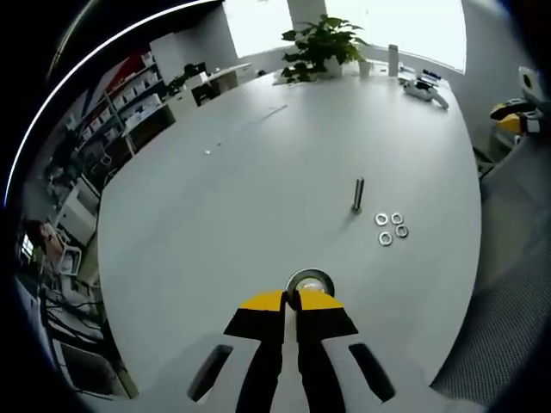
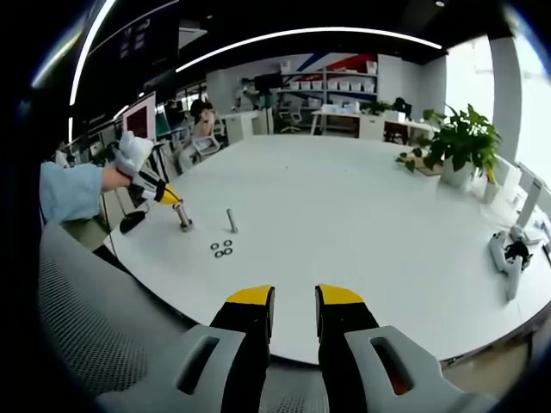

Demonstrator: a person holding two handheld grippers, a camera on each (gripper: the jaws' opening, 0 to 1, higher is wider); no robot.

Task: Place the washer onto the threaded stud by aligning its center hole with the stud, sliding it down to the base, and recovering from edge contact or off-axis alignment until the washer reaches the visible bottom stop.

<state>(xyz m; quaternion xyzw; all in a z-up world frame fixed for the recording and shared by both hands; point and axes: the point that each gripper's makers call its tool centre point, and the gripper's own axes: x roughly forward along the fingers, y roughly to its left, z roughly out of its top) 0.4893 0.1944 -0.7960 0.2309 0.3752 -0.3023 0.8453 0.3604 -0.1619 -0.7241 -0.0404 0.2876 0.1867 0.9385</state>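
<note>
Our left gripper (image 1: 291, 303) has its fingers pinched on a washer (image 1: 309, 282); the stud (image 1: 357, 194) stands ahead mid-surface (image 1: 258, 172), loads of room around. Right gripper (image 2: 294, 303) hangs slightly open, empty, past the edge.

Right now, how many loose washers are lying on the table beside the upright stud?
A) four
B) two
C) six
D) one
A: in the left gripper view four washers lie in a small cluster on the white table just beside the stud, while the left gripper holds a separate ring at its tips.
</note>
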